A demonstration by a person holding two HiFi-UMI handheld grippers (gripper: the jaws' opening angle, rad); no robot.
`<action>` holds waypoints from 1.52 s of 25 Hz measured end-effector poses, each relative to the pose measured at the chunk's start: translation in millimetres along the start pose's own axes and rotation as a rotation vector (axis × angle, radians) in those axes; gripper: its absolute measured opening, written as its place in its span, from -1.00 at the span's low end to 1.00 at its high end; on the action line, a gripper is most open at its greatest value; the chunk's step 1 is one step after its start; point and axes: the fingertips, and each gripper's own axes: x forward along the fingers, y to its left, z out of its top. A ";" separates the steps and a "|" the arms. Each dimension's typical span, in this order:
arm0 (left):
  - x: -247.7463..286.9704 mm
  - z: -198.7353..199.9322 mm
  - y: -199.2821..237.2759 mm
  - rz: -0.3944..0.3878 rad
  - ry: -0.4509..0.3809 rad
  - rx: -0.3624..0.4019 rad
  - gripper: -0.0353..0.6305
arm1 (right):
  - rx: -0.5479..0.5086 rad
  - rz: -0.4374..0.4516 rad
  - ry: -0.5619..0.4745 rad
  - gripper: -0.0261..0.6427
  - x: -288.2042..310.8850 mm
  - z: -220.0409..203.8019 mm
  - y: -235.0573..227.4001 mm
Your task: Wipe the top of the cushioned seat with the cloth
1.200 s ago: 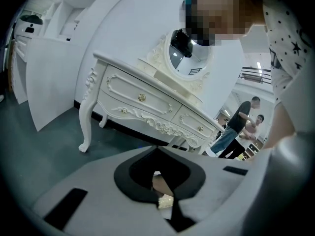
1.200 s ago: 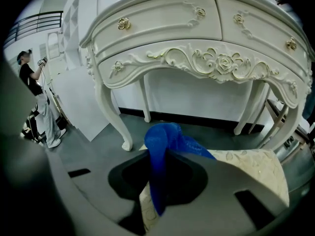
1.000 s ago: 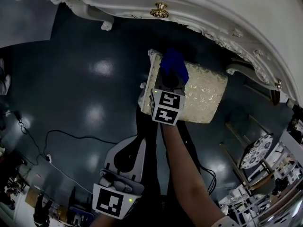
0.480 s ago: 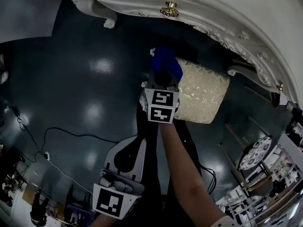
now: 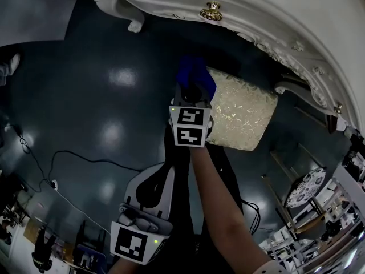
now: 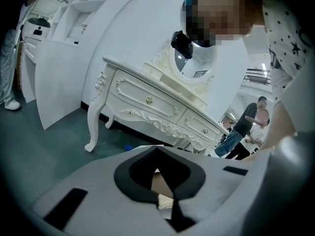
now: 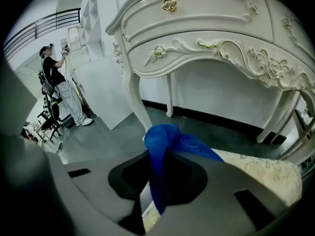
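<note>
Right gripper [image 5: 194, 96] shifted left, clamped on crumpled blue cloth [image 5: 194, 74] at left edge of cream brocade cushioned seat [image 5: 246, 116], left gripper [image 5: 151, 190] near, jaws together.

I have the right gripper [image 5: 193, 93] stretched forward, away from the body; its jaws are clamped on the blue cloth [image 7: 161, 144], which bunches up out of them; its marker cube [image 5: 189, 127] faces up toward the head camera; the bare right forearm [image 5: 219, 210] runs straight behind it from the lower right; my left gripper [image 5: 159, 177] sits low and close to the body, well behind the right one; its jaws are pressed together with nothing between them.
</note>
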 end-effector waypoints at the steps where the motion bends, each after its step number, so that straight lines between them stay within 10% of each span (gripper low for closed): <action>1: 0.3 0.4 -0.5 0.001 -0.003 0.006 -0.87 | 0.006 0.007 -0.001 -0.73 -0.3 0.4 -0.1; 15: 24.7 1.6 -52.4 -0.048 0.014 0.089 -0.87 | 0.168 0.087 -0.215 -0.73 -80.3 37.6 -50.2; 27: 66.9 -10.2 -139.0 -0.205 0.110 0.190 -0.87 | 0.315 -0.220 -0.319 -0.73 -221.7 -14.1 -235.1; 38: 87.5 -38.6 -169.4 -0.278 0.191 0.249 -0.86 | 0.346 -0.417 -0.150 -0.73 -216.2 -131.6 -307.5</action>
